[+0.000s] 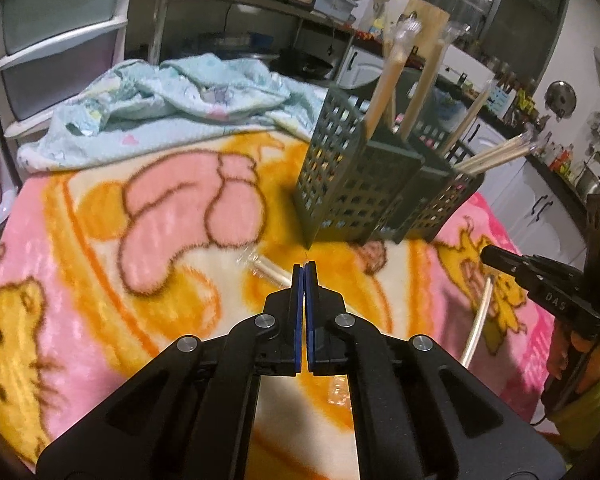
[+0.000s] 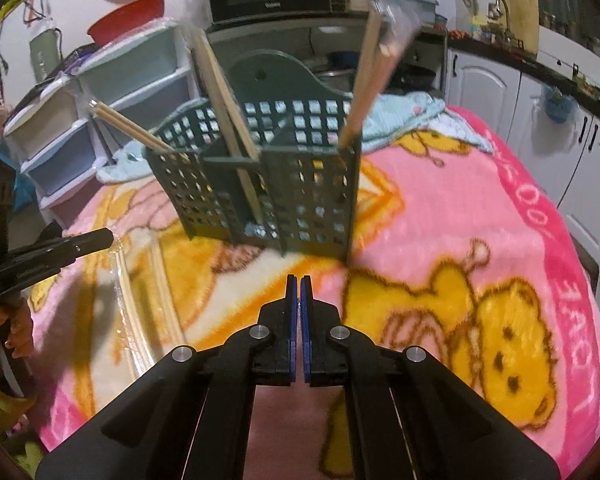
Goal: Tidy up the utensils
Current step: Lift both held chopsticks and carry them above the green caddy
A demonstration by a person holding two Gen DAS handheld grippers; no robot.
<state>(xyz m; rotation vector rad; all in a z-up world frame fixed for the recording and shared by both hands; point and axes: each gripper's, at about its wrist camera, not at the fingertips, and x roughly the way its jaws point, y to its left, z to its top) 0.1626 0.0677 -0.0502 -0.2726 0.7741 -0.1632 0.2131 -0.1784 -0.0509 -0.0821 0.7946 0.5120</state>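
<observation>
Left gripper (image 1: 304, 267) pressed together, pinching nothing; right gripper (image 2: 299, 279) likewise, pads bare. Both hang above blanket (image 2: 440, 208), just short of green caddy (image 2: 268, 184). Step, by my reading: between picks. Next move calls for spreading jaws over wrapped chopsticks (image 1: 270, 273) lying loose near left tips. Count: one caddy, four wrapped pairs standing inside (wrappers blur count), two loose on blanket.

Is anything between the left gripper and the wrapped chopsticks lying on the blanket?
Nothing visible. The shut left gripper sits just above the wrapped chopsticks, with only blanket around them. The caddy stands farther back.
</observation>
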